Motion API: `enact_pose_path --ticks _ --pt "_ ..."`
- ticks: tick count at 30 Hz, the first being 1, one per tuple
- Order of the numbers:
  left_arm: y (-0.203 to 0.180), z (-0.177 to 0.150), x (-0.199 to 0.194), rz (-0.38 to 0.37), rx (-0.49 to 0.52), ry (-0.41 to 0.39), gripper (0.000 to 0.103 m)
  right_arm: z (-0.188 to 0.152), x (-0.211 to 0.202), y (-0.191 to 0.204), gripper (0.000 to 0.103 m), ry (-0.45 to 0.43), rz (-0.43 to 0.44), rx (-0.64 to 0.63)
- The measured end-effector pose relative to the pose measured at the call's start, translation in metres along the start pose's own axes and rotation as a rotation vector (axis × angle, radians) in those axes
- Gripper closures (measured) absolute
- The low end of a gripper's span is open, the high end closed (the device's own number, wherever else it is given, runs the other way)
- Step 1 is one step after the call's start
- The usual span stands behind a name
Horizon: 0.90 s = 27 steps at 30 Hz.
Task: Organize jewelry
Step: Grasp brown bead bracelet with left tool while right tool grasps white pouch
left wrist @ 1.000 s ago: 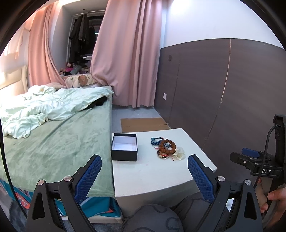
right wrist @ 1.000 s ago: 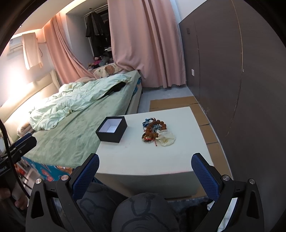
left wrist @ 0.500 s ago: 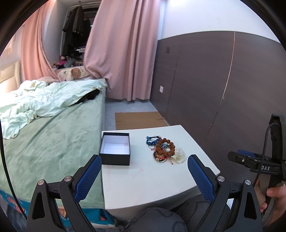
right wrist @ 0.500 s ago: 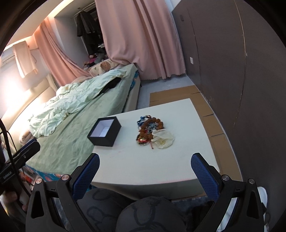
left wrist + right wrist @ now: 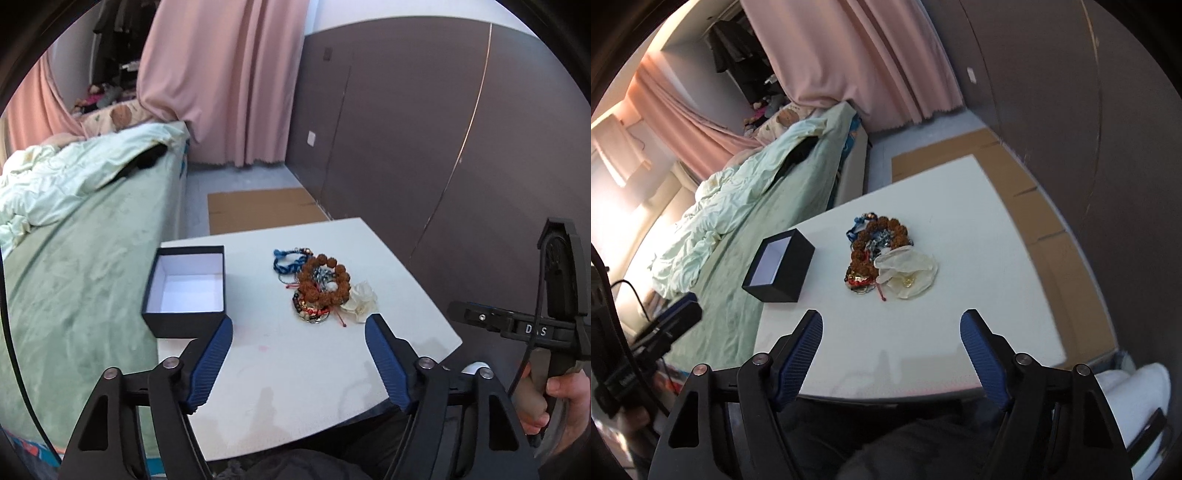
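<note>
With the jaws of the left gripper and right gripper both closing on nothing, the tangled jewelry pile lies on the white table beside the empty black box, so one bracelet may drag others along

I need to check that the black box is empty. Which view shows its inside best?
The left wrist view: it looks down into the open black box, showing a bare white floor and walls. The right wrist view sees the box from the side, its near wall hiding part of the floor.
</note>
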<state>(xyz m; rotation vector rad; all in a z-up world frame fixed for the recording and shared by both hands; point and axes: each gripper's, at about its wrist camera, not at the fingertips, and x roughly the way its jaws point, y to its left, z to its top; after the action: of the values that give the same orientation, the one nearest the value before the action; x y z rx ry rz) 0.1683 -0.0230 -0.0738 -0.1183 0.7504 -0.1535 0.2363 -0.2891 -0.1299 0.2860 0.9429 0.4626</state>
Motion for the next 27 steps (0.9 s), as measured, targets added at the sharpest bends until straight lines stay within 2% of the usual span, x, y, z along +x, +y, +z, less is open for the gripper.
enact_pose_path --ticks 6,12,14,20,22,23,24,25,26,27 --pt "0.011 0.010 0.032 0.002 -0.007 0.052 0.038 0.018 0.049 -0.007 0.025 0.082 0.052 0.079" --pt "0.017 0.023 0.059 -0.009 -0.021 0.095 0.043 0.036 0.088 -0.008 0.025 0.119 0.073 0.128" --pt "0.018 0.028 0.067 -0.019 -0.023 0.109 0.047 0.041 0.096 -0.006 0.025 0.120 0.066 0.127" --pt "0.015 0.038 0.094 -0.023 -0.004 0.147 0.049 0.045 0.127 -0.010 0.025 0.138 0.046 0.158" --pt "0.014 0.039 0.104 -0.025 -0.004 0.162 0.052 0.043 0.131 -0.014 0.034 0.140 0.044 0.164" --pt "0.014 0.040 0.110 -0.028 -0.004 0.171 0.054 0.040 0.135 -0.016 0.050 0.153 0.039 0.170" --pt "0.014 0.040 0.115 -0.034 -0.005 0.182 0.054 0.038 0.138 -0.019 0.071 0.167 0.039 0.181" --pt "0.013 0.040 0.122 -0.037 -0.004 0.197 0.054 0.036 0.140 -0.024 0.082 0.176 0.044 0.198" --pt "0.012 0.040 0.126 -0.037 0.000 0.208 0.055 0.035 0.140 -0.027 0.098 0.176 0.056 0.213" --pt "0.011 0.041 0.133 -0.035 0.011 0.222 0.055 0.033 0.136 -0.033 0.098 0.157 0.079 0.242"
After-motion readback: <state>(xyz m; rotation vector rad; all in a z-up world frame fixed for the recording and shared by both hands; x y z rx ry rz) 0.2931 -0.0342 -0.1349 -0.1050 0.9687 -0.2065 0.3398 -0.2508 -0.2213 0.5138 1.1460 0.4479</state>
